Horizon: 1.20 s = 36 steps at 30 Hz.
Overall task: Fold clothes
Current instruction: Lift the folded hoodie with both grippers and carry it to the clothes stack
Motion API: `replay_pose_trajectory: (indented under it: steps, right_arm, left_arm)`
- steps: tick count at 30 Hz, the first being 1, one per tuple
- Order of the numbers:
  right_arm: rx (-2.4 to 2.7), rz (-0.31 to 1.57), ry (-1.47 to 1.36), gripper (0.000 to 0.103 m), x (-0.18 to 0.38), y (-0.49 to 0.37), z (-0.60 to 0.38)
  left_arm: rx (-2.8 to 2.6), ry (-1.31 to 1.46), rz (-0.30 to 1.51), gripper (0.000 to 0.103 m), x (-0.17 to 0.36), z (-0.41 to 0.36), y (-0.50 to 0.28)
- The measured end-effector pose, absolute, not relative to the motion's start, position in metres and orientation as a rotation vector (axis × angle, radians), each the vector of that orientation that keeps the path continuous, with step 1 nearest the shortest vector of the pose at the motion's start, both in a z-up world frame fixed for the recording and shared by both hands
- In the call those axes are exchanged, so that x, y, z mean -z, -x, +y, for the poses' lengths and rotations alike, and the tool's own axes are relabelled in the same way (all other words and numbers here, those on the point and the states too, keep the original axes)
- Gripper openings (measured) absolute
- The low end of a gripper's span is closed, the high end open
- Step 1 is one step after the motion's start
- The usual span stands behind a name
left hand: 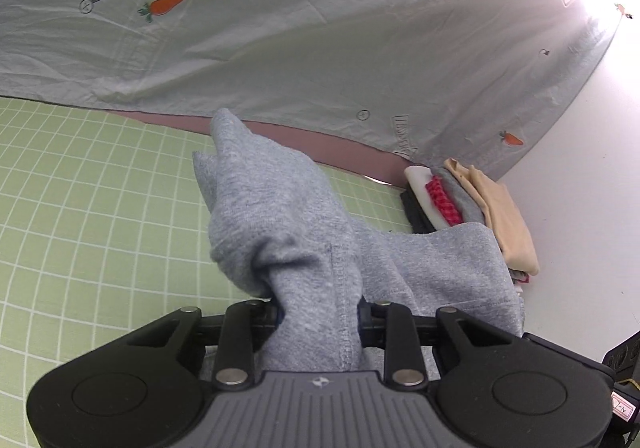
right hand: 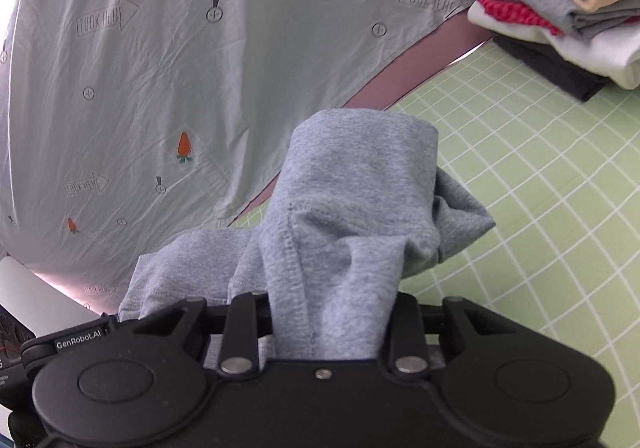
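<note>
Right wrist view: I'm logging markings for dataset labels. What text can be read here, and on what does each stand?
"GenRobot.AI" in white on the black right claw body.
"LOOK HERE" inside arrow outlines, repeated on the pale carrot-print cloth sheet.
Tag at the left edge: too small to read.

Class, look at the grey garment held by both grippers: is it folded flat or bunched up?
Bunched up, not folded. The grey garment hangs in loose gathers from the left gripper and right gripper, both clamped on it.

surface: green grid mat (right hand: 540, 208) | on it: folded clothes stack (right hand: 560, 28)
</note>
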State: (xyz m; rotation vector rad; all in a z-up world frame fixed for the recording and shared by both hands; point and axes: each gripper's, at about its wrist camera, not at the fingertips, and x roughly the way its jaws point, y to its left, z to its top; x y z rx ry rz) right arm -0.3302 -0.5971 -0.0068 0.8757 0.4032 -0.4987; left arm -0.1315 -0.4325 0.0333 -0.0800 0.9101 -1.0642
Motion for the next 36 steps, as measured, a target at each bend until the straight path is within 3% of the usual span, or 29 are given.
replay_pose_trajectory:
  steps: [15,22,26,27,28,30,34,36]
  right_arm:
    - [0.56,0.278,-0.59,0.03,-0.091,0.479,-0.787]
    - [0.584,0.289,-0.286,0.03,-0.15,0.492,-0.898]
    - [0.617,0.299,-0.125,0.031,-0.16,0.475,-0.945]
    - [0.651,0.313,-0.086,0.039,-0.155,0.467,-0.955]
    - [0.697,0.328,-0.048,0.053,-0.148,0.459,-0.964]
    - [0.779,0.366,0.026,0.068,-0.131,0.443,-0.98]
    - [0.907,0.411,0.118,0.073,-0.094,0.422,-0.992]
    - [0.977,0.384,0.151,0.082,-0.085,0.417,-0.992]
  left_arm:
    - [1.184,0.211,0.747,0.03,-0.097,-0.677,0.26]
    - [1.207,0.206,0.636,0.03,-0.127,-0.795,0.274]
    - [1.113,0.169,0.664,0.032,-0.106,-0.853,0.262]
    - [1.09,0.137,0.69,0.033,-0.096,-0.865,0.258]
    - [1.061,0.104,0.717,0.034,-0.085,-0.876,0.254]
    - [1.016,0.066,0.752,0.037,-0.066,-0.885,0.244]
    - [0.989,0.085,0.775,0.044,-0.052,-0.89,0.228]
    - [0.992,0.065,0.766,0.048,-0.051,-0.893,0.226]
